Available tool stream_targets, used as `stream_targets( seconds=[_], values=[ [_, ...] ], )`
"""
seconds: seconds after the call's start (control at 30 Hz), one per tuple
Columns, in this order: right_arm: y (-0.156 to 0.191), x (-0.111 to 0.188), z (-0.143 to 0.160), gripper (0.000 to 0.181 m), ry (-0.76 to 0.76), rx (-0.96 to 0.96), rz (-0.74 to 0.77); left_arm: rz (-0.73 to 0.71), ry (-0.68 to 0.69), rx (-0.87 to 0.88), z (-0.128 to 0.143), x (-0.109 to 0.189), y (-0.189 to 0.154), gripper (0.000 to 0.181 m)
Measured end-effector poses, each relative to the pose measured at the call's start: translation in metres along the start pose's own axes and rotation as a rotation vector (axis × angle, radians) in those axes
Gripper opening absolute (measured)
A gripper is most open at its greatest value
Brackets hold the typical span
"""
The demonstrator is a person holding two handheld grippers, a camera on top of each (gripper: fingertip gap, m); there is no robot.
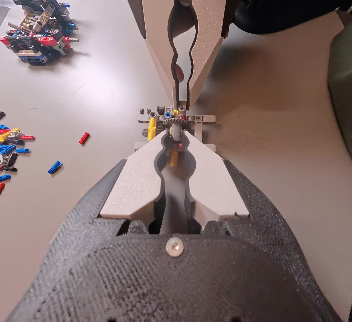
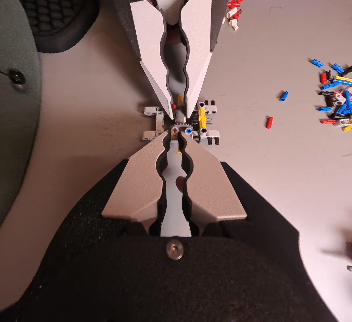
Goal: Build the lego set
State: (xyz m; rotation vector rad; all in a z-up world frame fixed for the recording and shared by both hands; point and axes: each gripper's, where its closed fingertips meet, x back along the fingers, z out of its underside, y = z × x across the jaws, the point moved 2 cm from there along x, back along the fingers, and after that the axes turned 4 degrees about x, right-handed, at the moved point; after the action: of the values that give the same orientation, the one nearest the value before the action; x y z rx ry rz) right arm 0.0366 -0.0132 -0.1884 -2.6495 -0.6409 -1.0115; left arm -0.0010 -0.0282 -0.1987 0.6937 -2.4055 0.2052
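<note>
At the far left of my bench [image 1: 106, 76], seen from my left wrist view, stands the large built chassis of black, red and blue beams with a grey steering wheel on top [image 1: 38, 27]. Nearer me along that left edge lies a scattered heap of loose blue, red, yellow and black pins and axles [image 1: 11, 147]. Apart from the heap lie a single short red pin [image 1: 84, 138] and a single blue pin [image 1: 54, 167].

In the middle of the bench sits the small light-grey beam frame with a dark gear, a yellow connector and black pins [image 1: 152, 120], flat on the surface. My left tongs [image 1: 176, 131] are nearly closed around a grey sleeve on a yellow axle [image 1: 174, 157] that sticks out of the frame toward me; the tips press its sides just below the gear.

From the opposite side my right tongs [image 1: 182, 107] come down with only a narrow slit between the tips, pinching a small grey connector [image 2: 174, 130] on the frame's top edge beside a blue pin end. In my right wrist view the same frame [image 2: 211, 133] lies between both pairs of tips.

To the right in that view, a small cluster of red and white connectors [image 2: 235, 10] lies near the far edge.
</note>
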Motion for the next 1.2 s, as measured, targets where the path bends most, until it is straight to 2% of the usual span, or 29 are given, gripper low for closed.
stream_targets(
  seconds=[0.27,0.6,0.83,1.2],
  values=[
    [0.0006,-0.0011,0.0000,0.006,0.060,0.084,-0.029,0.005,-0.019,-0.002,-0.0006,-0.0008,-0.0012,0.009],
    [0.0015,-0.0041,-0.0006,0.006,0.258,0.263,-0.095,0.013,-0.048,0.009,-0.0008,-0.0011,-0.0011,0.009],
    [0.0025,-0.0062,-0.0004,0.006,0.377,0.311,-0.132,0.009,-0.053,0.014,-0.0010,-0.0011,-0.0027,0.008],
    [0.0037,-0.0087,-0.0004,0.006,0.461,0.296,-0.132,0.009,-0.065,0.026,-0.0004,0.0000,-0.0042,0.008]
  ],
)
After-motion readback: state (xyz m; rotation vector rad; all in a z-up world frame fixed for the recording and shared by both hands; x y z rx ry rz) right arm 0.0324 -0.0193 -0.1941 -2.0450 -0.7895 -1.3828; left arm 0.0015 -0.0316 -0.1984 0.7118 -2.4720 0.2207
